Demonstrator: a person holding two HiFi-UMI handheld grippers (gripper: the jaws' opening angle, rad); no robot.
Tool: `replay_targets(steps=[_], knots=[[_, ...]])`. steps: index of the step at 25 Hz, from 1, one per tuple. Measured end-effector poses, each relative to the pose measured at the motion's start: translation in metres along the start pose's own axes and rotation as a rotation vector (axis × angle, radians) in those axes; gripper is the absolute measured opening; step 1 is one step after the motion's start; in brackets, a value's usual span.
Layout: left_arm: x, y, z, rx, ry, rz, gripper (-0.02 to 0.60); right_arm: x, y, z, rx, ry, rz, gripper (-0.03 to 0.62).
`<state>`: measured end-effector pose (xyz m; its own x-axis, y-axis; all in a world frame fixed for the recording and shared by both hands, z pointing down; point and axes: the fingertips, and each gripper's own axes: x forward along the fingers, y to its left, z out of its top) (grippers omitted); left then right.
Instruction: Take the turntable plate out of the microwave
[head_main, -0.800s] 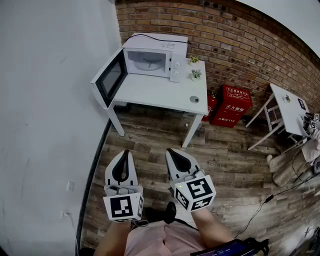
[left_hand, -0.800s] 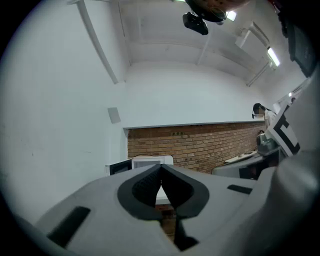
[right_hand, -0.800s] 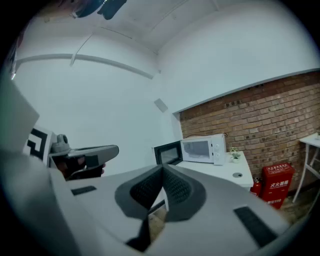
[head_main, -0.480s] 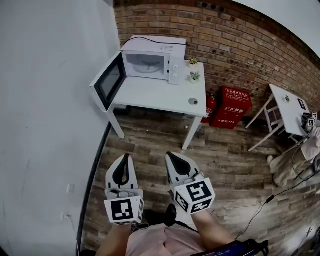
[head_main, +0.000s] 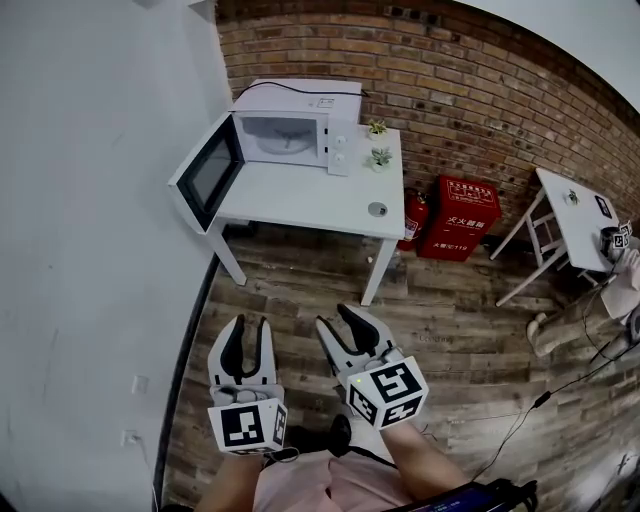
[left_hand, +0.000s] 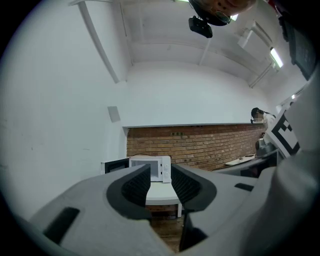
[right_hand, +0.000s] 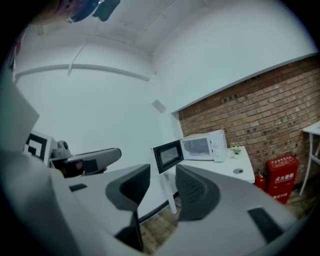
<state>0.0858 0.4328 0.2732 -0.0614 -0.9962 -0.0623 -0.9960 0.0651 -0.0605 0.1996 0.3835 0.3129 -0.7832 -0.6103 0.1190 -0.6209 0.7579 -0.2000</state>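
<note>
Plainly — all fingers wide apart (empty)

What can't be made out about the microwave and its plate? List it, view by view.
- Turntable plate: head view, too small and pale inside the microwave to see how it sits.
- Left gripper view: the left gripper's fingers cover part of the microwave.
- Round thing on the table: head view, too small to name.

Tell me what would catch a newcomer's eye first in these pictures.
The white microwave stands with its door swung open on the white table against the brick wall. Right of the table, red fire-extinguisher boxes sit on the floor. Nearest, the left gripper and right gripper hover open, empty.
</note>
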Motion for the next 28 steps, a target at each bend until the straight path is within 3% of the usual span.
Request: replay_targets(steps=[13, 23, 28], knots=[[0.035, 0.010, -0.023, 0.009, 0.046, 0.038, 0.130, 0.042, -0.036, -0.004, 0.011, 0.019, -0.001, 0.136], [0.136, 0.078, -0.069, -0.029, 0.086, -0.011, 0.133, 0.159, -0.071, -0.017, 0.024, 0.060, -0.069, 0.121], [0.197, 0.119, -0.071, -0.044, 0.079, -0.053, 0.133, 0.229, -0.085, -0.005, 0.035, 0.063, -0.106, 0.118]])
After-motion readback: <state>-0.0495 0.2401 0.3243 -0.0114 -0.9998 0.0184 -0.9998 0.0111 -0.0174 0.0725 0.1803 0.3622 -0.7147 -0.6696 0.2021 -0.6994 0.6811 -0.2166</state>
